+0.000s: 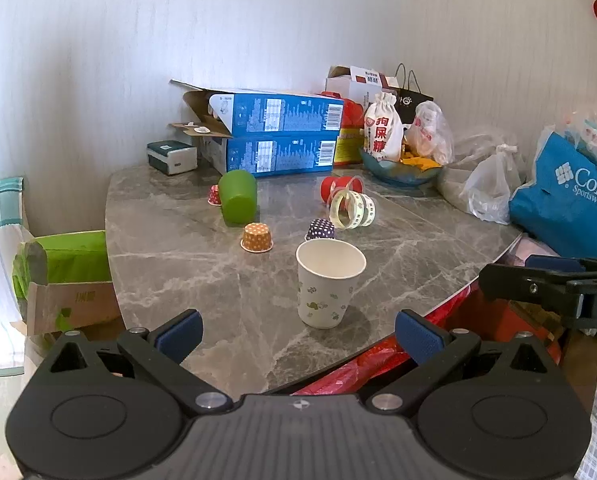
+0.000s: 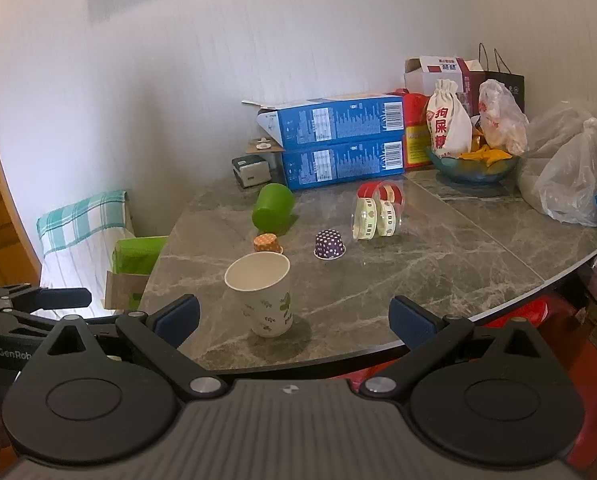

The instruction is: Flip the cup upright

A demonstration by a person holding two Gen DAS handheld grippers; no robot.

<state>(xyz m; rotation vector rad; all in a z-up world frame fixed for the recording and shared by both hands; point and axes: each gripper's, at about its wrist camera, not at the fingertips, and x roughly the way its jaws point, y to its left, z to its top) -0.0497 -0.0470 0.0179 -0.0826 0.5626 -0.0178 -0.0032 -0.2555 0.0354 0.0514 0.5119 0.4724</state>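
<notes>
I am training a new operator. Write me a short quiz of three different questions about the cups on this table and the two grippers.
1. True or false: the paper cup stands upright with its mouth up.
2. How does the green cup lie? A) upright B) on its side C) stacked in another cup
3. Fill in: the left gripper and right gripper are both ____ and hold nothing.

Key: 1 true; 2 B; 3 open.
</notes>
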